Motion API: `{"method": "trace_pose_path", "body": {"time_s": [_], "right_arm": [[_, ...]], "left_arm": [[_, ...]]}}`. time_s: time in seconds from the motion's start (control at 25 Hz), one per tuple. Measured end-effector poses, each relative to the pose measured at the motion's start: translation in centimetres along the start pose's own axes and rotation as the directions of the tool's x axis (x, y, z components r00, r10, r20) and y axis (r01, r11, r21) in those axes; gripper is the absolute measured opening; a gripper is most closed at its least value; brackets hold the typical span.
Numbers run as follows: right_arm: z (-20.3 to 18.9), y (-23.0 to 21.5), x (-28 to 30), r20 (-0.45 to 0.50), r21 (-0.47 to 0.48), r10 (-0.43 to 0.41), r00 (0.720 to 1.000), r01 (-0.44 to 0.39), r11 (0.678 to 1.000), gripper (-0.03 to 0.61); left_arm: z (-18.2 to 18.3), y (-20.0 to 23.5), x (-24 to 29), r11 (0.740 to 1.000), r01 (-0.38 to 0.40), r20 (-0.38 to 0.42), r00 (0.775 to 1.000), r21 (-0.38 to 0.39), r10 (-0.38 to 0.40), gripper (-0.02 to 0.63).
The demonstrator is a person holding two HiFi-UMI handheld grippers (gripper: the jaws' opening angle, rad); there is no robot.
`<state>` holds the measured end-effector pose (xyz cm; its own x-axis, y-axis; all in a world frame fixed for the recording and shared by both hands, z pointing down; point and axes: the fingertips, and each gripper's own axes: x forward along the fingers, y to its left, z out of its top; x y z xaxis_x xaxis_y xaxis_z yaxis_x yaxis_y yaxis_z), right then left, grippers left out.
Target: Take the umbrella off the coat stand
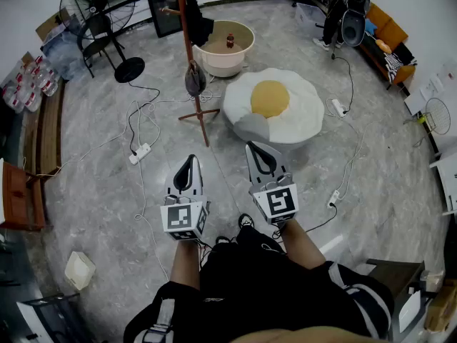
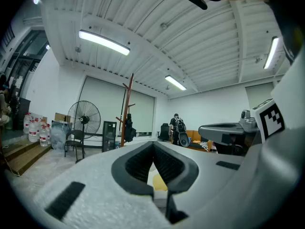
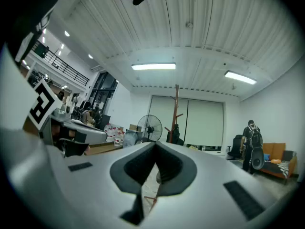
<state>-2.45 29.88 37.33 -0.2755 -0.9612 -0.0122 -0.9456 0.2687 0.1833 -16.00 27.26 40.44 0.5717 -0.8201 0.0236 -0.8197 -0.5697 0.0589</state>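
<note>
The wooden coat stand rises from the marble floor ahead of me, its feet spread near the middle of the head view. A dark folded umbrella hangs low on its pole, and a black garment hangs higher up. My left gripper and my right gripper are held level side by side, well short of the stand. Both are shut with nothing between the jaws. The left gripper view shows the stand far off above the closed left gripper. The right gripper view shows the stand beyond the closed right gripper.
A fried-egg shaped cushion lies right of the stand, with a beige tub behind it. A standing fan is at the back left. Power strips and cables trail across the floor. A person stands by an orange sofa.
</note>
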Motion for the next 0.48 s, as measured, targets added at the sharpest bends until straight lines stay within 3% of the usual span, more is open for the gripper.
{"method": "trace_pose_path", "body": {"time_s": [0.36,0.48], "right_arm": [[-1.1,2.4,-0.3,0.008,0.026,-0.008,1.000,0.008,1.000,0.006],[-1.5,3.2,0.2,-0.014,0.036,0.012,1.000,-0.012,0.999,0.069]], "left_arm": [[-1.5,1.3,-2.3,1.000,0.007,-0.024,1.000,-0.019,-0.008,-0.003],[-1.6,1.7,-2.5,1.000,0.012,-0.033,0.999,-0.016,-0.012,-0.003]]}}
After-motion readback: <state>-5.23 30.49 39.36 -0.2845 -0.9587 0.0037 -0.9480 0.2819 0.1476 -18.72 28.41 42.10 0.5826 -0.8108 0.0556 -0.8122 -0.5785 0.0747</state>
